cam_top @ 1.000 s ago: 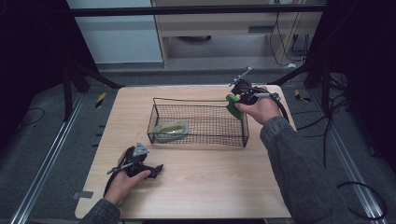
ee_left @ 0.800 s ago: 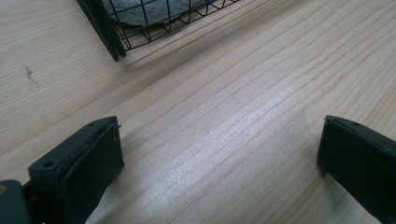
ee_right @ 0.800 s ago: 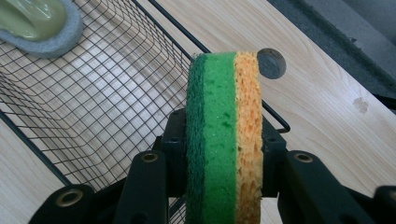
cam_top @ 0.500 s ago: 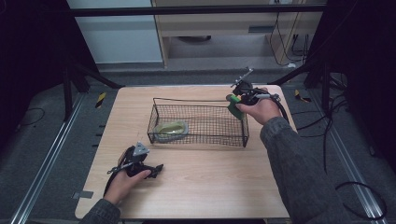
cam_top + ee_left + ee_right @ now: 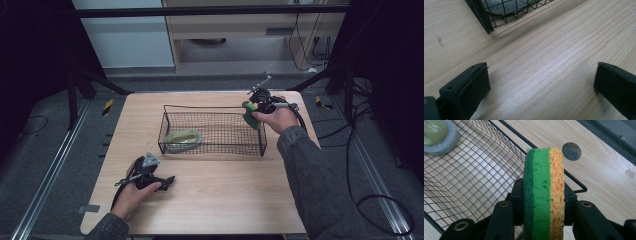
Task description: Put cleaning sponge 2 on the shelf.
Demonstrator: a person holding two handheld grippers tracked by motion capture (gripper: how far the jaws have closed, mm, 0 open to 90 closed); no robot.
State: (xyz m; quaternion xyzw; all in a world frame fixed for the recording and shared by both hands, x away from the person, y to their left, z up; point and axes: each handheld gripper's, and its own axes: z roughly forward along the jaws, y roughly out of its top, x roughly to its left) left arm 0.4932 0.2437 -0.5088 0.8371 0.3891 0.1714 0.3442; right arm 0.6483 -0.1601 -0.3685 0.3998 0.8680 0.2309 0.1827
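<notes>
Right gripper [image 5: 251, 113] clamped tight on a sponge [image 5: 544, 195], green and orange layers, held on edge over the basket's [image 5: 212, 148] right end, at its rim. Left gripper [image 5: 162, 182] rests on the table [image 5: 225, 200] in front of the basket, jaws wide apart, nothing between them. Grey-rimmed pad [image 5: 183, 138] lies in the basket's left end.

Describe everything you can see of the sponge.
The sponge has three layers: a dark green scouring face, a bright green middle and a porous orange side. It stands on edge, pinched across its thickness by the right tongs, which press both faces. It is held off the table, at the right end of the wire basket, above its rim. Nothing else touches it.
</notes>
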